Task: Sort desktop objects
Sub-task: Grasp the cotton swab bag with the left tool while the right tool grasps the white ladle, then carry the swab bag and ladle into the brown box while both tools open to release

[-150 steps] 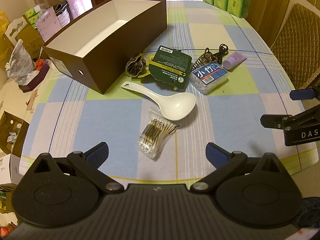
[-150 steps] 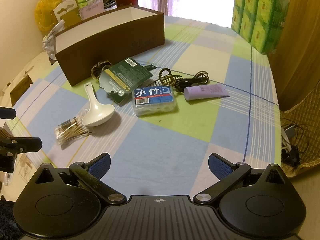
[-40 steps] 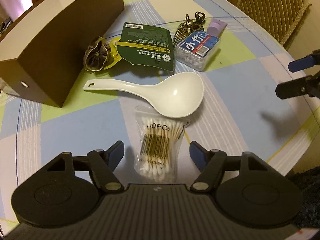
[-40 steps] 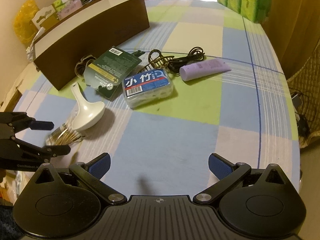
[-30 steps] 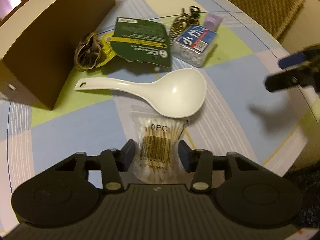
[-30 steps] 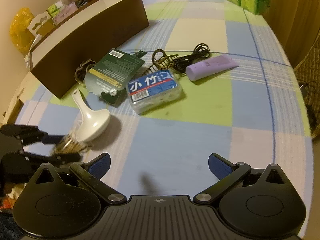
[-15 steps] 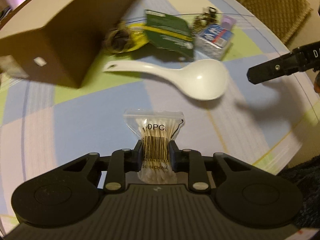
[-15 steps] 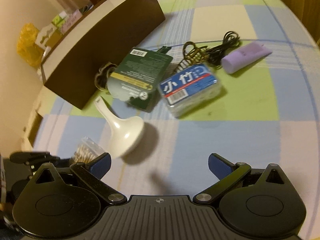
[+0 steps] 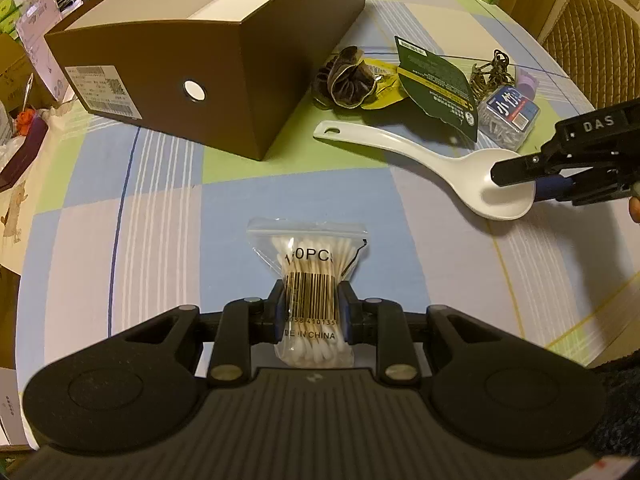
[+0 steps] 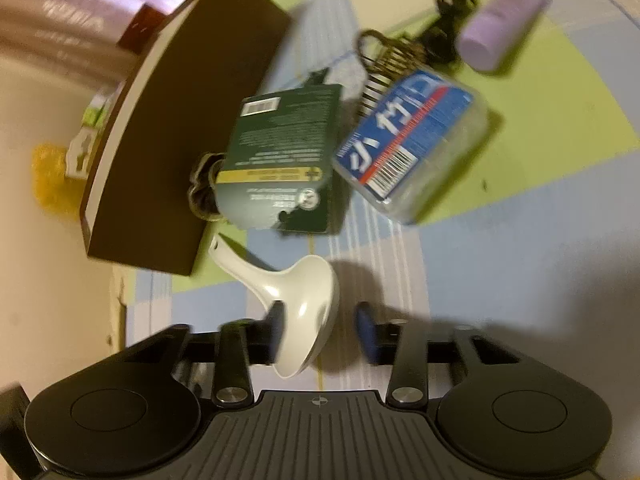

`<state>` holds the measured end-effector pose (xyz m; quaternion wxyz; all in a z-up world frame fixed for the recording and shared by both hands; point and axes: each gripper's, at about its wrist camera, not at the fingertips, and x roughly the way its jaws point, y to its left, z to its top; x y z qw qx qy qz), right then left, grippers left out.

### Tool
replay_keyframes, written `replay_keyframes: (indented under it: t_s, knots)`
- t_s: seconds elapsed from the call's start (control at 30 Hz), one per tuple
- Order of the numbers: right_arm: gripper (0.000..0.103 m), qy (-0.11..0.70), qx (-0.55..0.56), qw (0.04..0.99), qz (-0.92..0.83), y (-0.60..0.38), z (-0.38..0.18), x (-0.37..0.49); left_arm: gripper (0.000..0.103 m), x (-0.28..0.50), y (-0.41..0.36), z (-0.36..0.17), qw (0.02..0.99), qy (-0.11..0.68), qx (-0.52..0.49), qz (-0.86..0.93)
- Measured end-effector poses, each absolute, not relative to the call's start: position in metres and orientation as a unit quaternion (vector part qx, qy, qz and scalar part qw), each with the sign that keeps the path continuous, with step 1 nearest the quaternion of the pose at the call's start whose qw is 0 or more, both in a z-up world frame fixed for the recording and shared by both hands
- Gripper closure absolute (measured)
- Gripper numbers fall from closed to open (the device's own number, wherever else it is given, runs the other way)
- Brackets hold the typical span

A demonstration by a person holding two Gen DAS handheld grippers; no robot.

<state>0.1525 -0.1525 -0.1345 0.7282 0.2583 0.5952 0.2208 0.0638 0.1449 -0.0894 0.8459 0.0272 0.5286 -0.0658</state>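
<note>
My left gripper (image 9: 312, 314) is shut on a clear bag of cotton swabs (image 9: 310, 268), held by its lower half above the checked tablecloth. The open brown box (image 9: 224, 76) stands ahead and to the left of it. A white spoon (image 9: 432, 164) lies on the cloth to the right. My right gripper (image 9: 520, 184) straddles the spoon's bowl. In the right wrist view the spoon bowl (image 10: 310, 312) sits between the narrowed fingers of my right gripper (image 10: 320, 326), close to the left finger, with a gap to the right one.
Beyond the spoon lie a green packet (image 10: 280, 152), a dark scrunchie (image 9: 346, 80), a blue-labelled clear box (image 10: 408, 136), a hair clip (image 10: 384, 56), a black cable (image 10: 440, 36) and a purple tube (image 10: 500, 28). A chair (image 9: 592, 40) stands at the table's right.
My left gripper closed on the swab bag and raised it, turning toward the box. My right gripper came down to the spoon and its fingers narrowed around the bowl.
</note>
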Motion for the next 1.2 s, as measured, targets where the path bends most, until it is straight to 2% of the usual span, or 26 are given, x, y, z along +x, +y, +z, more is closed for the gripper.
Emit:
replay_keyframes:
  t_s: [0.03,0.1,0.33,0.6,0.9,1.2]
  knots:
    - [0.097,0.601,0.270,0.721,0.215,-0.155,-0.138,0.153,0.082,0.063,0.145,-0.090,0.846,0.529,0.027,-0.066]
    - [0.101,0.607,0.292,0.711,0.200,-0.162,-0.142,0.153,0.082,0.063,0.145,-0.090,0.846,0.529,0.026,-0.065]
    - [0.101,0.601,0.350,0.699,0.170,-0.193,-0.137,0.151,0.082,0.064,0.145,-0.074,0.853,0.517,0.029,-0.068]
    - [0.101,0.572,0.386,0.701,0.177,-0.206,-0.106,0.157,0.082,0.068,0.142,-0.023,0.881,0.466,0.036,-0.080]
    - [0.101,0.537,0.372,0.724,0.221,-0.173,-0.063,0.183,0.082,0.100,0.153,0.037,0.913,0.395,0.052,-0.083]
    - [0.101,0.491,0.338,0.763,0.249,-0.107,-0.021,0.234,0.082,0.158,0.185,0.059,0.930,0.357,0.063,-0.067]
